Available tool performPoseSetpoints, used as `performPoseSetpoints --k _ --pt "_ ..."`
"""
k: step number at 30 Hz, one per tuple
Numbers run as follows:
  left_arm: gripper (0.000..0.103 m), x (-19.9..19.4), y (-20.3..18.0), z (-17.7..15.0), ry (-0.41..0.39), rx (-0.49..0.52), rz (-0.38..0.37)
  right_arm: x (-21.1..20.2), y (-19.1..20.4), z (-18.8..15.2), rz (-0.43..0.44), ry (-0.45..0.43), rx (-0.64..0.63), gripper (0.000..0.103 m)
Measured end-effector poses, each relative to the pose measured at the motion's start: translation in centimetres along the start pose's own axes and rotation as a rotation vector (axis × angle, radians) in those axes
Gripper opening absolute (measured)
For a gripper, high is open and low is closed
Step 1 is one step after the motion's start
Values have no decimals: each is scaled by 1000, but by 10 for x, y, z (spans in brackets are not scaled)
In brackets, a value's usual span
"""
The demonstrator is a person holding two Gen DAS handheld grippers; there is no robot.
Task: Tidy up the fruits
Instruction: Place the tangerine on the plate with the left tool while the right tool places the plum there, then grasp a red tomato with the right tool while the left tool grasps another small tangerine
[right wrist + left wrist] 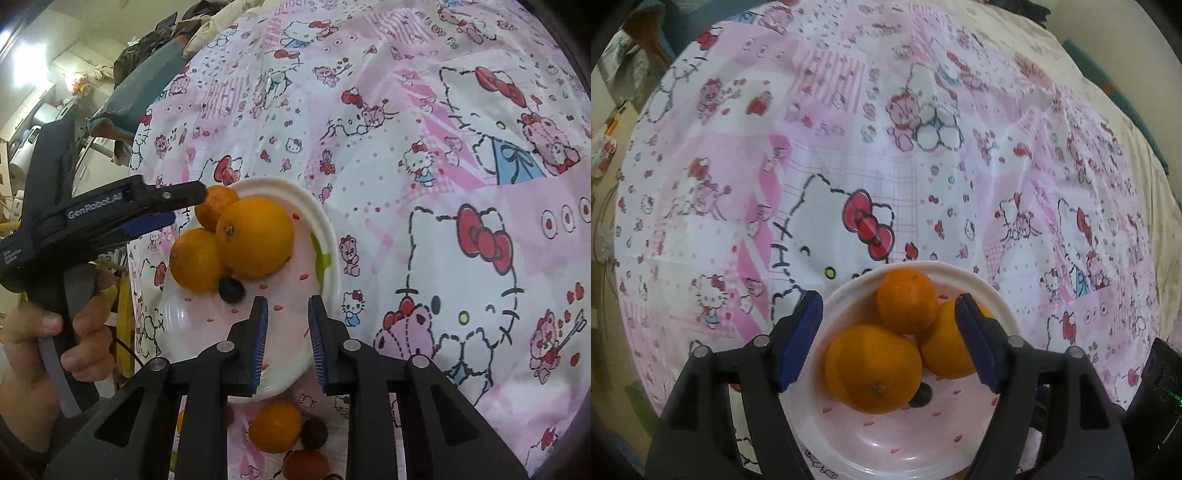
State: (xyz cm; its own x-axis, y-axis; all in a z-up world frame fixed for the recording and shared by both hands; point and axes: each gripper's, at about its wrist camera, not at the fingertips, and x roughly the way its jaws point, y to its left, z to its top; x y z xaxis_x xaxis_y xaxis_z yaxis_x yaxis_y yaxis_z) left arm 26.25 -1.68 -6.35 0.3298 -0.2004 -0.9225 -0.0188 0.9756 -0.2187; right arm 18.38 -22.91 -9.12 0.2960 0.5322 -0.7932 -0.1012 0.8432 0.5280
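Observation:
A white and pink plate (pixel 871 443) (pixel 325 236) on the cloth holds three oranges (pixel 873 367) (pixel 255 236) and one small dark fruit (pixel 921 395) (pixel 231 290). My left gripper (pixel 888 339) is open and empty, its jaws wide apart above the oranges. It also shows in the right wrist view (pixel 177 206), held by a hand. My right gripper (pixel 286 339) is open and empty over the plate's near part. Below it lie a loose orange (pixel 275 426), a dark fruit (pixel 314 434) and a reddish fruit (pixel 304 465).
A pink and white cartoon-cat cloth (pixel 923 147) (pixel 443 184) covers the surface. A dark device (pixel 1160 384) sits at the right edge in the left wrist view. Clutter and a teal object (pixel 144 85) lie beyond the cloth's far left edge.

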Motion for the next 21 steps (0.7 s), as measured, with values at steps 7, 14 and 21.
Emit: performPoseSetpoints --k 7,14,21 --pt "71 -27 11 -16 -51 -15 20 -16 7 -1 -13 -34 -21 36" --pt "72 -58 18 -41 -79 15 47 -40 13 -9 -16 -76 -21 54" --pt "74 -88 41 -83 -88 -15 36 -65 13 -25 -23 -101 -8 55"
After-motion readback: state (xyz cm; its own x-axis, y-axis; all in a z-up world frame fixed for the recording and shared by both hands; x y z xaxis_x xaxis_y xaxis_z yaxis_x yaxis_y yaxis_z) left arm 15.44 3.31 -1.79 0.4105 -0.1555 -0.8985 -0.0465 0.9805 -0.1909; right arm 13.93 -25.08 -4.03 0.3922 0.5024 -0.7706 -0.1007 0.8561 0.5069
